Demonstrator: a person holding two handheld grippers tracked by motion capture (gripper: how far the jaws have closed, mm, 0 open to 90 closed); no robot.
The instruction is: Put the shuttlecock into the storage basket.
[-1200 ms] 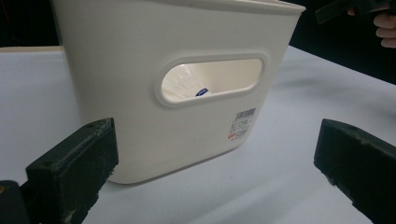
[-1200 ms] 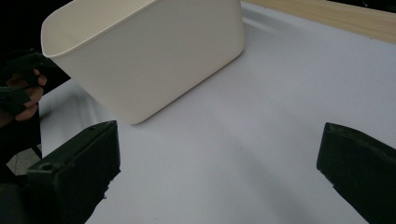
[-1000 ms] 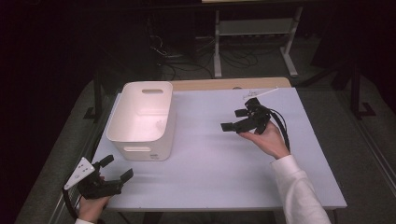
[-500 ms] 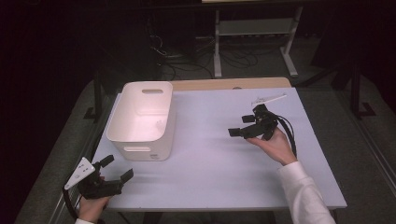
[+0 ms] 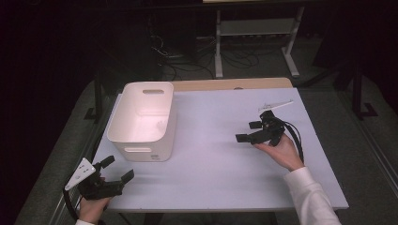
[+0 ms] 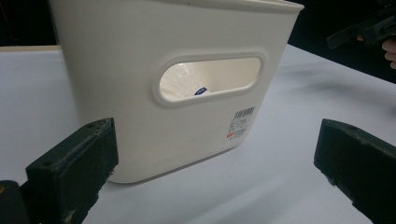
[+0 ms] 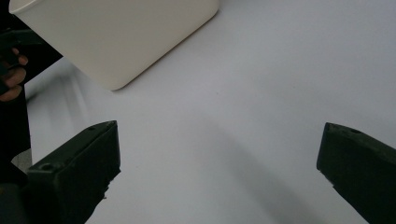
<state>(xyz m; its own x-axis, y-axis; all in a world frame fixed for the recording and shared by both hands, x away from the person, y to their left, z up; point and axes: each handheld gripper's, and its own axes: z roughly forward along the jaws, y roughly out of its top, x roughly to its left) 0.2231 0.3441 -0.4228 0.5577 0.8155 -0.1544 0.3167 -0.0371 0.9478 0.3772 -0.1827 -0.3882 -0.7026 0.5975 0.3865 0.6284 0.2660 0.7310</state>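
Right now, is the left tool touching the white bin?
Apart. The high view shows the left tool at the table's near corner, with bare tabletop between it and the white bin. Its jaws stand open.

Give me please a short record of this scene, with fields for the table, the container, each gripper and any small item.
surface: white table, wooden strip along its far edge
container: white bin, upright, on the table's left part, handle slot in each end wall
bin label: barcode sticker on its near end wall
left gripper: open, holds nothing, at the near left corner, jaws toward the bin
right gripper: open, holds nothing, above the table's right part
small item: thin white object near the far right corner; kind not clear
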